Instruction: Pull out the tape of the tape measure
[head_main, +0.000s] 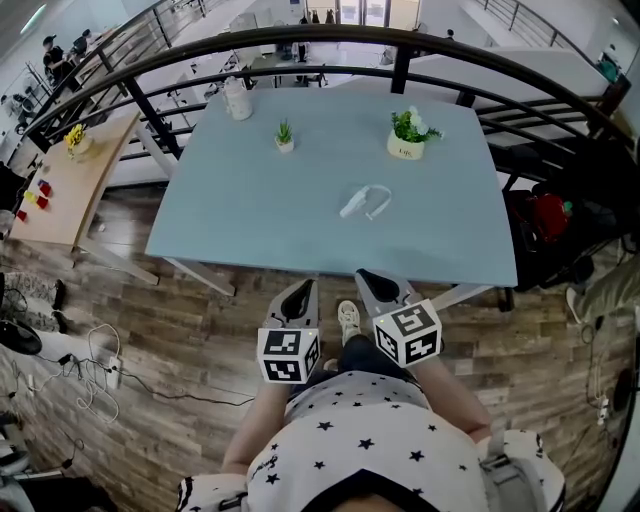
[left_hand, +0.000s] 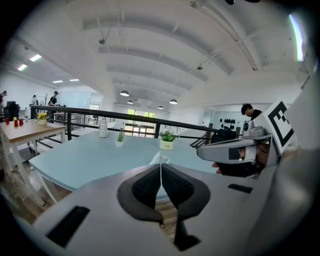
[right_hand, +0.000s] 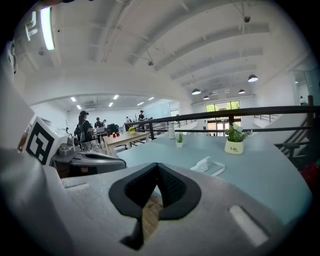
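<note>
Clenched tight, the left gripper (left_hand: 161, 176) has its two dark pads pressed together with nothing between them. The right gripper (right_hand: 157, 175) is clenched the same way and is just as empty. In the head view both sit side by side over the wooden floor (head_main: 170, 330), just short of the near edge of the pale blue surface (head_main: 240, 215), with their marker cubes toward the person.

The tape measure (head_main: 362, 203) lies flat on the surface at about 12 o'clock from the right gripper and about 1 o'clock from the left one, well apart from both. It is white, and a thin white loop curls from its 3 o'clock end.

Farther back, a small green plant (head_main: 285, 135) stands at 11 o'clock from the tape measure. A white pot with a flowering plant (head_main: 407, 137) stands at 1 o'clock from it. A white jar (head_main: 237, 100) stands near the far corner at 10 o'clock. A dark railing (head_main: 400, 45) curves round the far side.
</note>
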